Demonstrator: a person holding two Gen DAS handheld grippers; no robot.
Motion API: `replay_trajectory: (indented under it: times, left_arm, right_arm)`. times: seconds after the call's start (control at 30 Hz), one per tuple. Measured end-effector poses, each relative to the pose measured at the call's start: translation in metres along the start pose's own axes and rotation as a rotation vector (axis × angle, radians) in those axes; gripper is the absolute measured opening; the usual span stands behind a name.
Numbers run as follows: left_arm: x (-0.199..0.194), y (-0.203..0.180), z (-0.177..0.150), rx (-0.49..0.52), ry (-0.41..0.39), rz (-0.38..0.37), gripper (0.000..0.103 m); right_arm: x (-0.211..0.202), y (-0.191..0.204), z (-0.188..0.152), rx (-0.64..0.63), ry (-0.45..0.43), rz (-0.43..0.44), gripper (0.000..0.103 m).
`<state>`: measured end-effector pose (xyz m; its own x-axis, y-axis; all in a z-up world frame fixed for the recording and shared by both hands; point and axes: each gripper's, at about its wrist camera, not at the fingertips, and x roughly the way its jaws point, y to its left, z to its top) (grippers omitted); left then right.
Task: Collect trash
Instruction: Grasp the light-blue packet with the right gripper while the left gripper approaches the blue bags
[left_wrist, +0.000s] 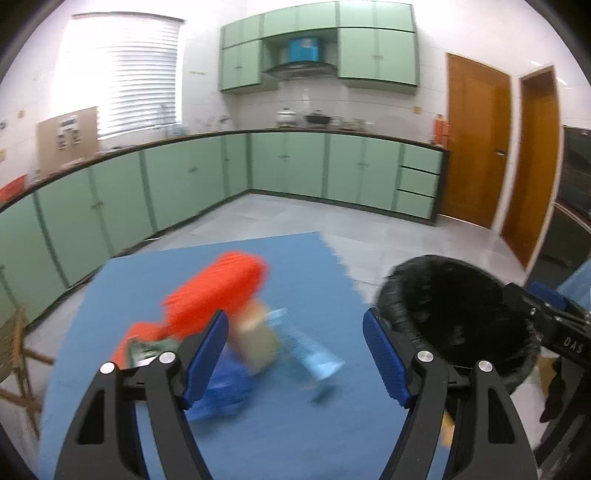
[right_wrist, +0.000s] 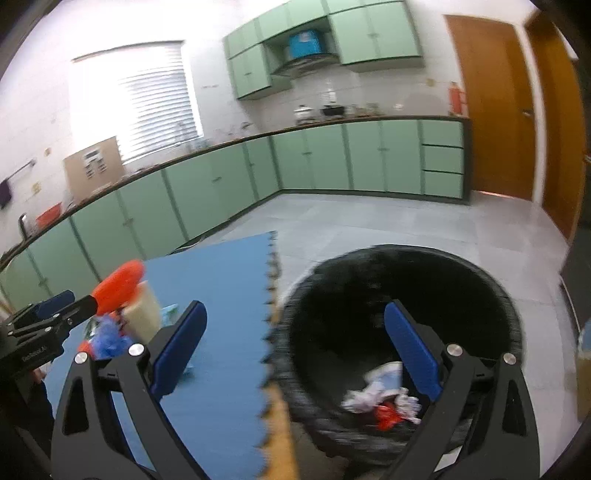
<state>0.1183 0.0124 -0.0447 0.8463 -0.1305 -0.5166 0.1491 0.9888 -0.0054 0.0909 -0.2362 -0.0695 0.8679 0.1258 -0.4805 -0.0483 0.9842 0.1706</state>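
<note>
- The blue mat (left_wrist: 288, 266) on the floor is the biggest thing, and the trash pile lies on it.
- The black bin (right_wrist: 399, 295) stands just off the mat's edge. In the right view it fills the space from 3 to 6 o'clock. Some trash (right_wrist: 384, 398), white and red, is already inside.
- The orange bag (left_wrist: 218, 291) is the biggest piece left. Its long side runs from 7 o'clock up to 1 o'clock in the left view.
- Beside it are a brown box (left_wrist: 258, 343), a light blue wrapper (left_wrist: 314, 354) and a dark blue bag (left_wrist: 221, 391), all blurry.
- The left hand-held gripper (left_wrist: 295, 354) has its jaws wide apart, with nothing between them. The pile lies straight ahead at 12 o'clock and just left, so I think this one is nearer the trash.
- The right hand-held gripper (right_wrist: 295, 354) is wide apart and empty too. It points at the bin's rim. The pile sits at 9 o'clock from it.
- Tiny letters on each gripper's body are too blurry to read for sure.
</note>
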Motion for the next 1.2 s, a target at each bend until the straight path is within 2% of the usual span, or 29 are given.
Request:
replay_trajectory:
  times: [0.2, 0.37, 0.47, 0.8, 1.0, 1.1, 1.17, 1.2]
  left_arm:
    - [-0.01, 0.049, -0.026, -0.041, 0.011, 0.104, 0.074]
    - [-0.009, 0.076, -0.044, -0.056, 0.019, 0.154, 0.074]
    - [-0.004, 0.087, -0.052, -0.07, 0.028, 0.174, 0.074]
    - [0.011, 0.1, -0.075, -0.088, 0.074, 0.181, 0.074]
    - [0.015, 0.1, -0.077, -0.091, 0.086, 0.161, 0.074]
    - [0.016, 0.097, -0.077, -0.094, 0.09, 0.146, 0.074]
    - [0.018, 0.092, -0.076, -0.091, 0.096, 0.137, 0.074]
    - [0.021, 0.09, -0.076, -0.088, 0.101, 0.132, 0.074]
  right_arm:
    - [0.031, 0.062, -0.015, -0.076, 0.037, 0.102, 0.094]
    - [0.063, 0.094, -0.032, -0.144, 0.094, 0.145, 0.093]
    - [0.086, 0.104, -0.043, -0.147, 0.144, 0.161, 0.084]
    - [0.134, 0.128, -0.06, -0.199, 0.271, 0.161, 0.073]
    - [0.149, 0.136, -0.06, -0.214, 0.325, 0.172, 0.061]
    - [0.154, 0.138, -0.062, -0.222, 0.354, 0.186, 0.05]
    - [0.155, 0.139, -0.062, -0.221, 0.37, 0.205, 0.036]
    - [0.155, 0.139, -0.062, -0.217, 0.374, 0.212, 0.035]
